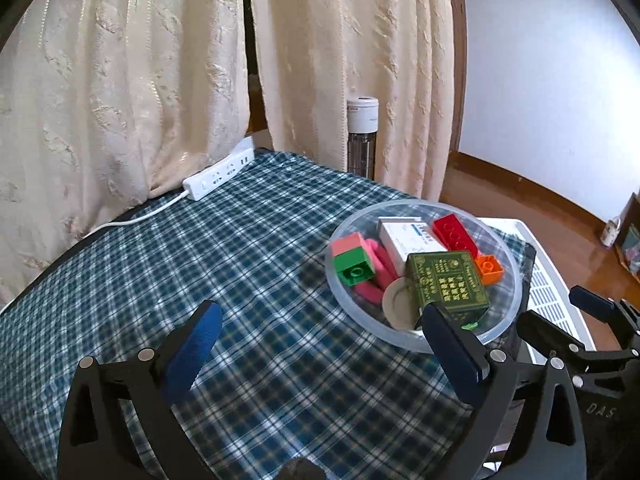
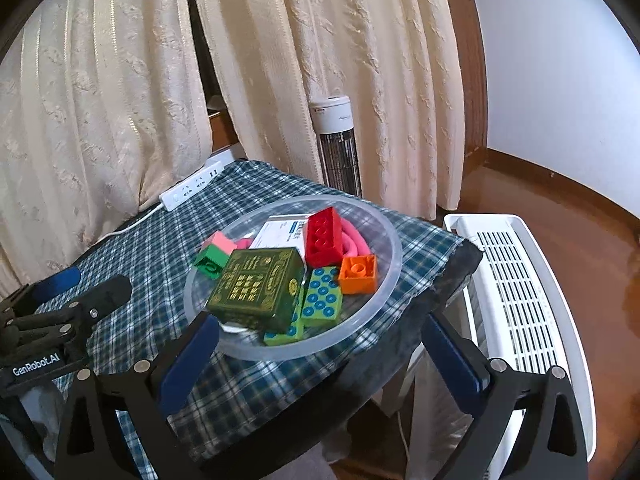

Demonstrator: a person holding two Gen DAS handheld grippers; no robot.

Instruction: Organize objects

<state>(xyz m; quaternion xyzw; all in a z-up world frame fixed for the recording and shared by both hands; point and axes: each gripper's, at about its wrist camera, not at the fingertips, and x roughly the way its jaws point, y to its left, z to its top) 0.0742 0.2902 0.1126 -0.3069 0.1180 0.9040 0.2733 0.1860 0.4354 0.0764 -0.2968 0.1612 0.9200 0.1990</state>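
A clear plastic bowl (image 1: 508, 320) (image 2: 372, 308) sits near the right edge of the plaid-covered table (image 1: 240, 280) (image 2: 160, 248). It holds a dark green box (image 1: 448, 280) (image 2: 256, 288), a red brick (image 1: 454, 232) (image 2: 324, 236), an orange brick (image 1: 490, 268) (image 2: 358, 274), a green-and-pink brick (image 1: 352, 258) (image 2: 214, 254), a white box (image 1: 408, 238) (image 2: 282, 232), pink foam tubes (image 1: 380, 264) (image 2: 354, 242) and green dotted bricks (image 2: 322, 296). My left gripper (image 1: 320, 328) is open and empty, left of the bowl. My right gripper (image 2: 320, 340) is open and empty at the bowl's near rim.
A white power strip (image 1: 220, 174) (image 2: 192, 186) with its cord lies at the table's far edge by cream curtains (image 1: 120, 80). A white slatted basket (image 2: 516, 280) (image 1: 548, 280) stands right of the table. A tower heater (image 2: 338, 144) stands behind on the wooden floor.
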